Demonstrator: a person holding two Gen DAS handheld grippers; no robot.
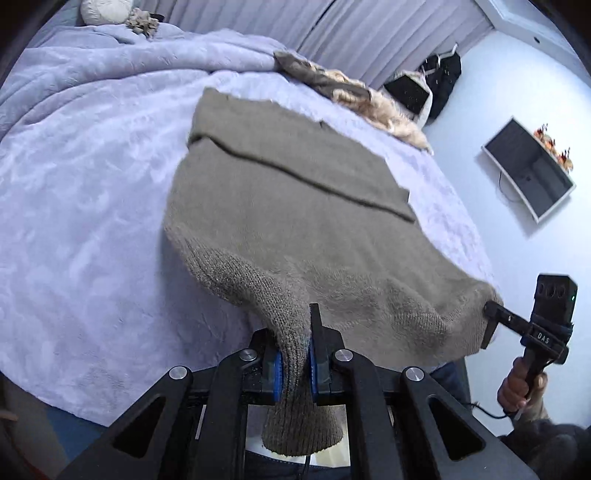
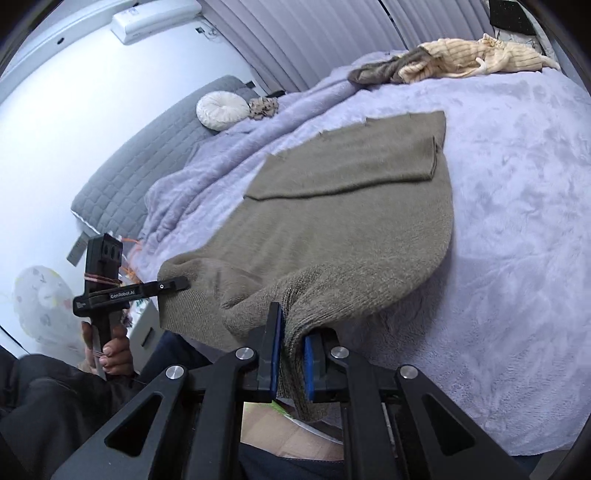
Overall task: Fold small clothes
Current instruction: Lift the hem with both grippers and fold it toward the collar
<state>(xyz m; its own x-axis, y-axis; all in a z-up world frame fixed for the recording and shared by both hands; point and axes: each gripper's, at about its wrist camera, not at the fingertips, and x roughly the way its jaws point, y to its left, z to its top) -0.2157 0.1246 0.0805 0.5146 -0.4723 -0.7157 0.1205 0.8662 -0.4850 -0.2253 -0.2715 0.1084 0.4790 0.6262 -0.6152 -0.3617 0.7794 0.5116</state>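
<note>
**Both grippers clamped on sweater hem, lifting it off bed**

Nearest, in left wrist view: left gripper (image 1: 295, 354) closed tight on ribbed hem of taupe knit sweater (image 1: 288, 206), blue pads (image 1: 277, 376) pinching fabric, a flap hanging below. Angled downward toward bed. Off to the right, right gripper (image 1: 493, 314) gripping the other hem corner, hand (image 1: 521, 387) wrapped around its handle below. Near edge of sweater raised and stretched between both; far part lying flat, sleeve folded across, on lavender blanket (image 1: 92, 184). Farther back, crumpled cream and grey clothes (image 1: 354, 92) at bed's edge, pleated curtain (image 1: 369, 33) behind.
</note>
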